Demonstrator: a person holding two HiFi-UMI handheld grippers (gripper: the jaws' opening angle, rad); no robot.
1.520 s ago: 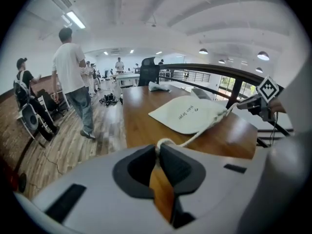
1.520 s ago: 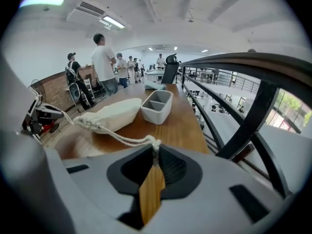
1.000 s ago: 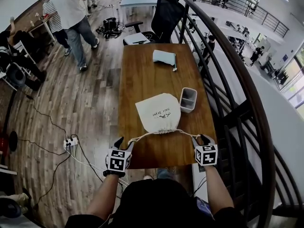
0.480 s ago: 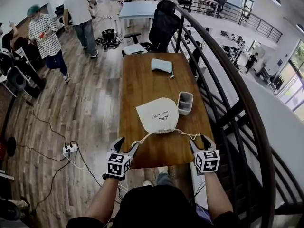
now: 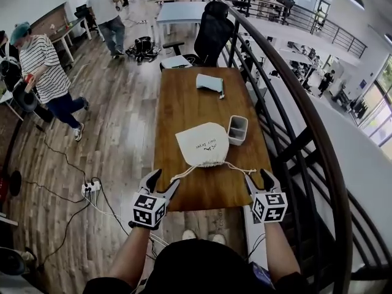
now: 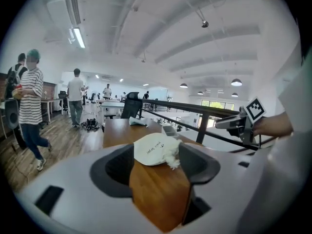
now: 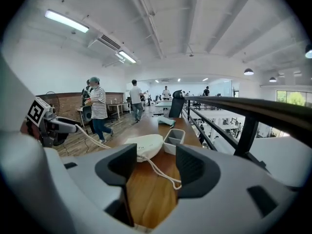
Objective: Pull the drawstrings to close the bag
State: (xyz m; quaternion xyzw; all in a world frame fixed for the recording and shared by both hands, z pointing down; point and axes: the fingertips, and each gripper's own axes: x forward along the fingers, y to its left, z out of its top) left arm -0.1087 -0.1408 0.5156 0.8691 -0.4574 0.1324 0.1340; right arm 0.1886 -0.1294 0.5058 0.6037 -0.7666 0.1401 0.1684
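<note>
A cream drawstring bag (image 5: 201,143) lies on the wooden table (image 5: 184,103), its mouth gathered tight towards me. The left drawstring (image 5: 182,174) runs slack to the near edge and ends beside my left gripper (image 5: 163,181). That gripper is open, and in the left gripper view (image 6: 156,167) only the bag (image 6: 152,149) and bare wood show between its jaws. The right drawstring (image 5: 236,167) lies loose on the table. My right gripper (image 5: 258,177) is open too; its own view (image 7: 155,167) shows the string (image 7: 163,172) resting on the wood between the jaws, unpinched.
A grey tray (image 5: 237,129) stands to the right of the bag. A blue cloth (image 5: 209,82) lies at the table's far end, with a black office chair (image 5: 211,26) behind it. A dark railing (image 5: 294,103) runs along the right. Cables and a power strip (image 5: 90,187) lie on the floor to the left, where people walk.
Both grippers have opened and let go of the drawstrings, which were taut and now lie slack. Both have drawn back a little towards me. The person in stripes has walked nearer.
</note>
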